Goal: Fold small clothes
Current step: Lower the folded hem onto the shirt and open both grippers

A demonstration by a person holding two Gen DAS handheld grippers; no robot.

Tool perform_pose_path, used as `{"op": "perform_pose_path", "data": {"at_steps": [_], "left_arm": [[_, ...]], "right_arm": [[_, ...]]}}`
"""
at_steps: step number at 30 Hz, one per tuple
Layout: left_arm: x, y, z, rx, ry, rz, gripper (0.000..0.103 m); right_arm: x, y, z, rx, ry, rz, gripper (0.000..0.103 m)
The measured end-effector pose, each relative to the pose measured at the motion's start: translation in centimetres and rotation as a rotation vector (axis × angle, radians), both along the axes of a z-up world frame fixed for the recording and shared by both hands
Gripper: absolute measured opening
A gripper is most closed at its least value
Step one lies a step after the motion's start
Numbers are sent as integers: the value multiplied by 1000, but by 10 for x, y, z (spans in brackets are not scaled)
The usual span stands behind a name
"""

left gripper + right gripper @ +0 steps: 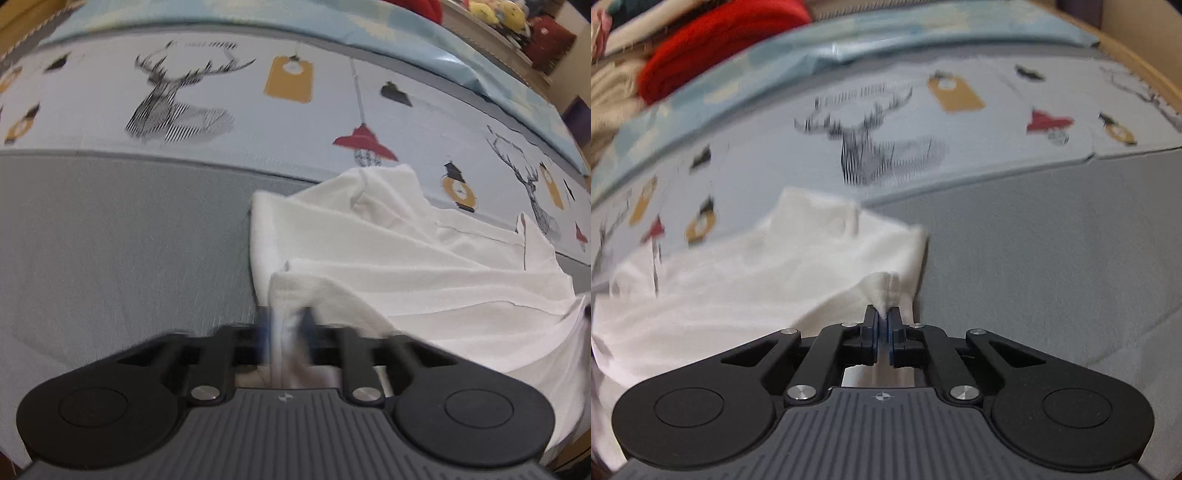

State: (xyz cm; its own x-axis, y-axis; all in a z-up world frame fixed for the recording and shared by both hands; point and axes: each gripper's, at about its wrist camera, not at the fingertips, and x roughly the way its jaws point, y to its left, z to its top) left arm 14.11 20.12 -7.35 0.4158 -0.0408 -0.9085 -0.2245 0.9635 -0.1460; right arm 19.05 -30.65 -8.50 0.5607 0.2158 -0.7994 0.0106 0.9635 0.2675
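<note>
A small white garment (406, 266) lies rumpled on the bed, partly on the grey sheet (110, 240) and partly on the printed band. My left gripper (284, 321) is shut on a folded edge of the garment at its near left corner; the fingers are blurred. In the right wrist view the white garment (757, 266) spreads to the left. My right gripper (882, 317) is shut on a bunched corner of the garment at its near right edge.
The bed cover has a pale printed band with deer heads (173, 103), tags and red lamps (364, 142). A light blue blanket (886, 40) lies behind it. Red cloth (713, 40) and stuffed toys (495, 13) sit beyond the bed.
</note>
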Motion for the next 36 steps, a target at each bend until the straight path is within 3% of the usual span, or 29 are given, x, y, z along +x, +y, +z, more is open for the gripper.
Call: {"op": "perform_pose_path", "data": {"at_steps": [2,7,11,14,17,19,21,22,24,28,32,36], "left_arm": [[1,-2,11,36,-61,4,4],[8,-4,37,137,-232,58,4],[24,-5,44,166,-308,90,4],[35,-5,43,175,-315,100,4],[46,0,37,144,-301,108,5],[52,5,30,106,-267,112,12],[54,14,23,80,-219,138,15],[52,20,21,56,-206,151,15],[46,31,17,-23,-169,166,15],[28,44,4,-145,-59,167,15],[4,41,-5,-224,56,86,31],[-21,25,-12,-222,144,-36,34]], "right_arm": [[1,-2,10,39,-46,-42,4],[7,4,30,30,-196,-117,4],[17,9,38,4,-283,-171,4],[27,16,37,-24,-310,-180,4],[39,18,28,-33,-292,-191,4],[49,20,19,-46,-249,-202,5],[55,20,6,-88,-156,-228,20],[57,16,-2,-86,-99,-238,22],[56,4,-12,-23,-7,-243,22],[40,-8,-12,37,56,-204,23],[17,-13,-11,54,138,-115,30],[-13,-11,-13,28,228,-10,31]]}}
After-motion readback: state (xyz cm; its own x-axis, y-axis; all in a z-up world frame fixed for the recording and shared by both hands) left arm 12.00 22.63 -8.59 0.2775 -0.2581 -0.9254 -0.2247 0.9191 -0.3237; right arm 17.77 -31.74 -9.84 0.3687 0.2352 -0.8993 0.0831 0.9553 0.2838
